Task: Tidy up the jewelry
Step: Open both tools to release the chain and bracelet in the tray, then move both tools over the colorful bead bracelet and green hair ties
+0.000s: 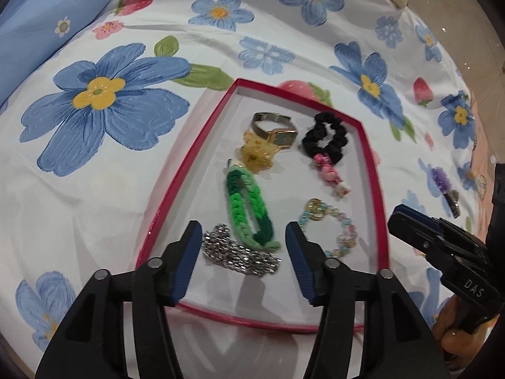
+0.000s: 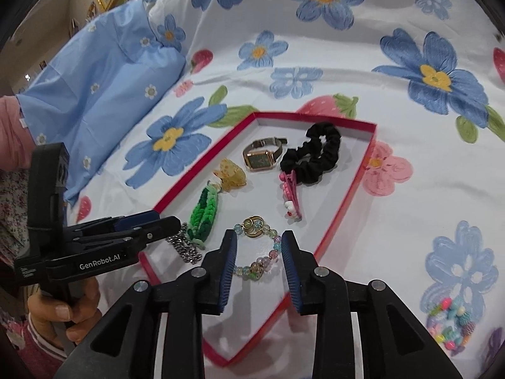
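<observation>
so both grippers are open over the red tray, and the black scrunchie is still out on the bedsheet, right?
Not quite. The black scrunchie is already inside the red tray, at its far end beside the watch; the right wrist view shows it within the rim. The rest holds: the left gripper and right gripper are both open over the tray.

A shallow red-rimmed cardboard tray [image 1: 375,189] lies on a flower-printed bedsheet [image 1: 94,189]. Inside, at the far end, a gold square-faced wristwatch [image 2: 259,158] sits left of a black fabric scrunchie [image 2: 315,154]. Nearer, a green braided hair clip [image 1: 249,205] lies left of a pastel beaded bracelet [image 1: 334,230]. A silver chain-link band [image 1: 240,257], possibly touching the clip, lies nearest.
</observation>
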The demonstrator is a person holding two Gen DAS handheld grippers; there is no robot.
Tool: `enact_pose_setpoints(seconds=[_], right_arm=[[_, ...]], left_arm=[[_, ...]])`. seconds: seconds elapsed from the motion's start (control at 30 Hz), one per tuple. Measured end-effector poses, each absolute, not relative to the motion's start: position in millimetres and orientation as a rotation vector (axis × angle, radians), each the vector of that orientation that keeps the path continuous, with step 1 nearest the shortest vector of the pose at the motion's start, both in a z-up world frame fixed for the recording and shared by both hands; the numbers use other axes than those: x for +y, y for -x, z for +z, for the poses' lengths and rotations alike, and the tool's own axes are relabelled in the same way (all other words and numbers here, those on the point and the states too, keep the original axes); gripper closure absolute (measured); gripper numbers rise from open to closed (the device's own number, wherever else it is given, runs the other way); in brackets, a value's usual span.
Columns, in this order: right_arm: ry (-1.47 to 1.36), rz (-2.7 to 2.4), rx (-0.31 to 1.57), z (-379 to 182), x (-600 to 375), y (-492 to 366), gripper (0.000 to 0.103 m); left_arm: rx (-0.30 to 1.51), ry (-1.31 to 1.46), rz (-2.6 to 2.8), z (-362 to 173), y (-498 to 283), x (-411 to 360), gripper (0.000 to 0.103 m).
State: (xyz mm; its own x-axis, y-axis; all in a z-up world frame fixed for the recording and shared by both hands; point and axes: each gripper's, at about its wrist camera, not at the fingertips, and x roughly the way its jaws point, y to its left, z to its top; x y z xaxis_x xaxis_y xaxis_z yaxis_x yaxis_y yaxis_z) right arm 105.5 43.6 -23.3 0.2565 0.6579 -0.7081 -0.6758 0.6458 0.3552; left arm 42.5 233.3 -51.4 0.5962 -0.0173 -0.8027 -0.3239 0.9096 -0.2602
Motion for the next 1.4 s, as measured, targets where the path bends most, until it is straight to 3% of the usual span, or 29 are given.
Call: enact_pose_setpoints(seconds=[0.67,1.4], right_arm=[[-0.128,0.664,0.885,-6.9,-122.1,-86.4,0.060],[-0.213,0.435,0.906,-40.1,-240.1,-59.1,0.054]], left_arm=[[0.899,0.313,0.004,-21.2,-40.4,133.4,0.037],[0.955,0.212,-0.131,-32.6,-58.9,47.2,0.036]])
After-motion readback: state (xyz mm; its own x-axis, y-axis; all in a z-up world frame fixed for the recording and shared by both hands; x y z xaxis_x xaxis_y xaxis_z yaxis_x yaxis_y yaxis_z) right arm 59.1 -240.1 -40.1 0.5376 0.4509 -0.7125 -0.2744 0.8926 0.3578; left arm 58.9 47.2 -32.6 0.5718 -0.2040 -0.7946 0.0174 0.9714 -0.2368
